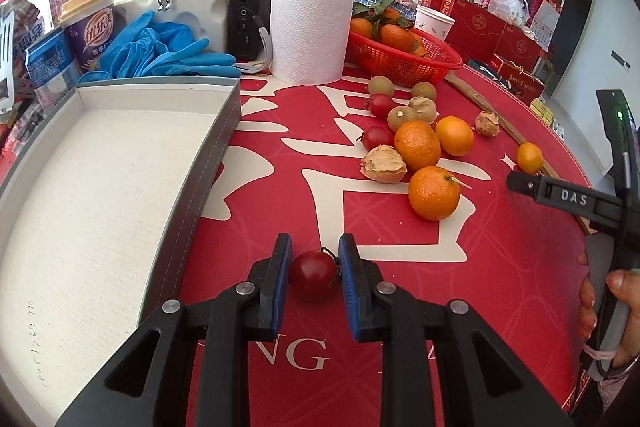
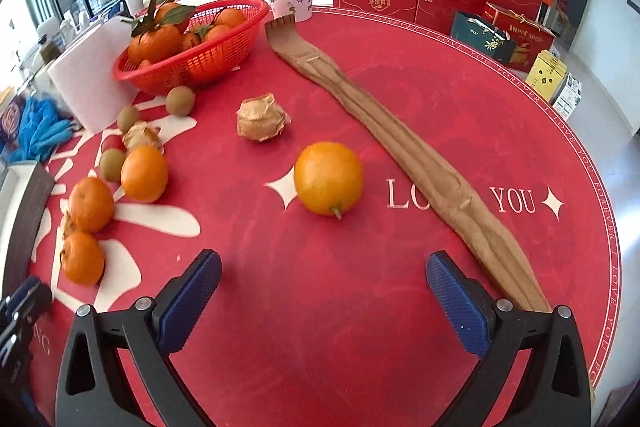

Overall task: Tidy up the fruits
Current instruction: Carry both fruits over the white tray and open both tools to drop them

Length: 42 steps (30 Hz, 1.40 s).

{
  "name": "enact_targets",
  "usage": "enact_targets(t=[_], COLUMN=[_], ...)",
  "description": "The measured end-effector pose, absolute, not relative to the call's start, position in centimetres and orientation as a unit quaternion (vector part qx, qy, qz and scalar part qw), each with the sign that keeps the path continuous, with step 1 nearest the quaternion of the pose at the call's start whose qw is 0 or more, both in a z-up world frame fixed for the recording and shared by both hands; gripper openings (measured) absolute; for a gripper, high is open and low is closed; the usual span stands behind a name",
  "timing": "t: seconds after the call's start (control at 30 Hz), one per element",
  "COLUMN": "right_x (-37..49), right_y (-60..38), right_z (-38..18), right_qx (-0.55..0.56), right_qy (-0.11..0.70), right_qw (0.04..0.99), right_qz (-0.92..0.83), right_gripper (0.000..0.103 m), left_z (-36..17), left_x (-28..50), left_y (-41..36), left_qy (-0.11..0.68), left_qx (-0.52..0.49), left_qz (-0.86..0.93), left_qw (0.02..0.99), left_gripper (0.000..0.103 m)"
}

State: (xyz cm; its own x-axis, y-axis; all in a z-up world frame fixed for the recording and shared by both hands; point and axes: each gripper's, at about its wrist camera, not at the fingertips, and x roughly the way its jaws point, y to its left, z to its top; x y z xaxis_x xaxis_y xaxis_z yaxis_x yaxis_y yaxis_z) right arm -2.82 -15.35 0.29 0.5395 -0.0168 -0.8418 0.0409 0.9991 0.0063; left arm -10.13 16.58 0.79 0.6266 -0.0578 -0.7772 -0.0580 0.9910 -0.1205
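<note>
Left wrist view: your left hand-held gripper (image 1: pixel 315 269) is closed around a small red tomato (image 1: pixel 313 274), one blue pad touching each side, with the tomato resting on the red surface (image 1: pixel 500 267). Just left of the tomato lies a shallow grey tray (image 1: pixel 100 187) with a white lining. Beyond the tomato sits a loose cluster of fruit: three oranges (image 1: pixel 417 145), two more tomatoes (image 1: pixel 377 137), small green-brown fruits (image 1: pixel 401 117) and papery dried husks (image 1: pixel 383 163). Farther back stands a red basket (image 1: pixel 404 61) of leafy oranges, with a paper towel roll (image 1: pixel 310 33) to its left.

Right wrist view: your right hand-held gripper (image 2: pixel 322 297) is wide open and holds nothing, low over the red surface (image 2: pixel 320 327). A single orange (image 2: pixel 328 177) lies ahead of it, apart from the fingers. A long wooden back scratcher (image 2: pixel 416 151) lies to the right of that orange, a dried husk (image 2: pixel 262 117) beyond it, and the fruit cluster to its left.
</note>
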Motion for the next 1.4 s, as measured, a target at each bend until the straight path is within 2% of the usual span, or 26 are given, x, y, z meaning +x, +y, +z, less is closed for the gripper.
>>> enact_targets(t=[0.07,0.13,0.17,0.2,0.23,0.5,0.67,0.83,1.13,1.4], right_x=[-1.9,-1.2,-0.9,-0.7,-0.7,-3.5,-4.4,-4.4,-4.0,-3.0], right_y=[-15.3,-14.8,-14.6,-14.3,-14.2,-14.0,-10.4,-4.7,7.0,14.1], right_z=[0.4,0.6,0.6,0.7,0.8,4.2,6.7,6.9,5.6,1.8], right_qx=[0.020,0.009,-0.003,-0.006,-0.007,0.044,0.048,0.044,0.003,-0.036], right_qy=[0.476,0.468,0.464,0.459,0.456,0.438,0.432,0.441,0.455,0.493], right_qw=[0.879,0.883,0.885,0.888,0.889,0.898,0.898,0.885,0.857,0.823], right_qz=[-0.018,-0.029,-0.035,-0.031,-0.032,0.012,0.074,0.143,0.240,0.279], right_gripper=[0.098,0.078,0.073,0.057,0.036,0.036,0.036,0.036,0.036,0.036], left_z=[0.8,0.8,0.8,0.8,0.8,5.0,7.1,7.7,6.2,3.3], left_x=[-10.2,-10.3,-10.3,-10.3,-10.3,-12.7,-13.4,-14.6,-17.7,-16.2], left_y=[16.3,16.2,16.2,16.3,16.4,17.0,20.0,24.6,30.1,32.5], left_qy=[0.430,0.429,0.429,0.428,0.427,0.349,0.324,0.301,0.300,0.358], left_qx=[-0.060,-0.055,-0.054,-0.056,-0.060,-0.079,-0.109,-0.125,-0.143,-0.176], left_qz=[0.003,0.004,0.003,0.001,-0.003,-0.017,0.014,0.107,0.198,0.211], left_qw=[0.901,0.902,0.902,0.902,0.902,0.934,0.940,0.940,0.922,0.892], left_gripper=[0.026,0.027,0.027,0.026,0.026,0.026,0.026,0.026,0.026,0.026])
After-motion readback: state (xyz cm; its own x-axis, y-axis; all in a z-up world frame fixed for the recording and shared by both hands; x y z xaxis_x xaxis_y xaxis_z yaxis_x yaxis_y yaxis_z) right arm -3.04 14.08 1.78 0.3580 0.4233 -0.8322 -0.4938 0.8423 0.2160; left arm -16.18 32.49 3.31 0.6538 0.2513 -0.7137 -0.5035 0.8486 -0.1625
